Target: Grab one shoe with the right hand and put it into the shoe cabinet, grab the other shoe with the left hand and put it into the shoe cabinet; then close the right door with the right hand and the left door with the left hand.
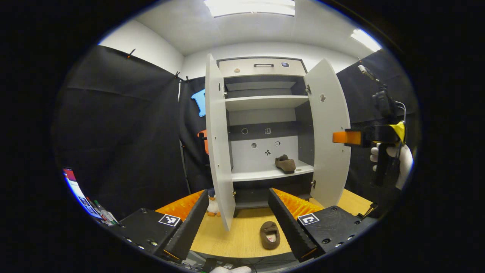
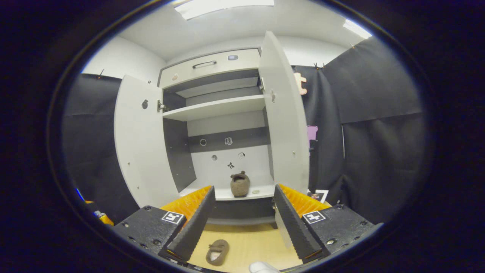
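Shoe cabinet (image 1: 265,113) stands open on the wooden table (image 1: 242,235), both doors swung wide. Left gripper (image 1: 239,222) is held with jaws released, nothing between the fingers; between them, in the left gripper view, the brown slipper on the table (image 1: 269,235) is seen lying near the table's front edge, opening upward. Right gripper (image 2: 242,220) is likewise spread apart and empty — framed between its fingers is the brown slipper on the lower shelf (image 2: 240,184), set toe-out near the shelf's front edge. In the left gripper view that shelved slipper sits toward the right side of the shelf. The left door (image 1: 219,144) is seen nearly edge-on; the right door (image 1: 328,132) stands open beside it. Farther right, the right gripper is seen from the side, held by a white-gloved hand (image 1: 398,161) — well apart from the cabinet. A small plush toy (image 1: 213,206) sits at the foot of the left door.
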Demonstrator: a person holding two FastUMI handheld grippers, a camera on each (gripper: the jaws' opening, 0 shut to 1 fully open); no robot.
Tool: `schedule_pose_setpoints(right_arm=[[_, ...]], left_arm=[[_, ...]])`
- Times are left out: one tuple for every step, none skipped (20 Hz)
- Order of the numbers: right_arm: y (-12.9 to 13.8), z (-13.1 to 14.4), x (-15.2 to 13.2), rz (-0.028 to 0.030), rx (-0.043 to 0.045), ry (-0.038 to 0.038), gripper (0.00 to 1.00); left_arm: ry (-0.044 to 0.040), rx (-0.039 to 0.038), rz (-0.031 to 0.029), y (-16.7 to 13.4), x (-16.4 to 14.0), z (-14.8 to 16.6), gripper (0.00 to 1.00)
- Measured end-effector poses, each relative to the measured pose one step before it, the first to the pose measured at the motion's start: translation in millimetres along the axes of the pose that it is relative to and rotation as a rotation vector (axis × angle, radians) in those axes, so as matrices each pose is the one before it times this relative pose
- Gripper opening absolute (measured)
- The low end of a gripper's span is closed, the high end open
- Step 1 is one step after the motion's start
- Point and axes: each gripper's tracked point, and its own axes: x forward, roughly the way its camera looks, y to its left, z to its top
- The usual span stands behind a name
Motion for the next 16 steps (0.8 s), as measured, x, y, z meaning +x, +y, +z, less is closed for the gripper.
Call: schedule_pose_setpoints(right_arm=[[-9.35,-5.42,-15.54,-0.02179,-0.00875,-0.00548,0.99],[-9.10,-7.00,-15.76,-0.01672,-0.01231,-0.00456,0.99],[-7.64,-8.25,-15.30,-0.02119,-0.01614,0.00176,0.99],[-9.60,-7.01,-13.63,-0.02062,-0.01274,-0.00201,0.99],[-6.20,-1.41,-13.69,-0.01037,-0.00273,-0.00979,0.99],[-3.36,-3.48,-9.48,-0.00553,-0.00402,-0.00891,0.99],[-4.89,-3.59,-7.88,-0.00284,-0.00803,-0.00159,0.99],[-4.16,-4.05,-5.18,-0.00140,-0.01122,0.00257,0.97],[-5.45,-2.35,-3.25,-0.00610,-0.00630,0.00180,0.97],[-3.73,-0.95,-0.48,0.00914,0.00428,0.00039,0.98],[-2.92,-1.32,-0.42,0.00960,0.00301,0.00343,0.98],[-8.23,-4.53,2.57,0.00052,0.00275,0.01164,0.99],[-6.36,-3.19,2.90,0.00775,0.00592,0.01291,0.99],[-6.85,-3.66,4.95,0.00300,0.00694,0.01781,0.99],[-6.96,-3.97,4.45,0.00592,0.00518,0.01873,0.99],[-6.73,-3.79,4.52,0.00673,0.00631,0.01892,0.98]], left_arm=[[0.00172,-0.00572,-0.01140,-3.82,3.98,-2.22,0.96],[0.00150,-0.00283,-0.00687,-2.82,4.40,-1.90,0.96],[0.00198,-0.00335,-0.00412,-2.93,5.76,-1.68,0.96],[0.00730,-0.00178,-0.00894,-3.75,6.70,-3.32,0.96],[0.01078,-0.00111,-0.00858,-4.92,7.42,-3.39,0.96],[0.00940,0.00093,-0.00784,-5.30,6.89,-4.26,0.96],[0.00581,0.00415,-0.00189,-3.24,8.25,-2.12,0.96],[0.00906,0.00566,-0.00035,-3.68,6.83,-3.76,0.96],[0.00874,0.00384,-0.00198,-3.81,7.52,-4.84,0.96],[0.01173,0.00182,-0.00010,-4.08,6.26,-6.18,0.97],[0.01167,0.00122,0.00064,-4.55,6.55,-6.72,0.96],[0.02142,-0.00080,-0.00443,-5.75,6.65,-9.47,0.97],[0.02362,0.00272,-0.00834,-7.13,6.71,-13.32,0.96],[0.02909,0.00966,-0.00192,-5.50,5.90,-13.77,0.96],[0.03687,0.01468,0.00651,-5.62,4.69,-16.86,0.96],[0.03355,0.01789,0.00229,-5.59,6.95,-17.15,0.96]])
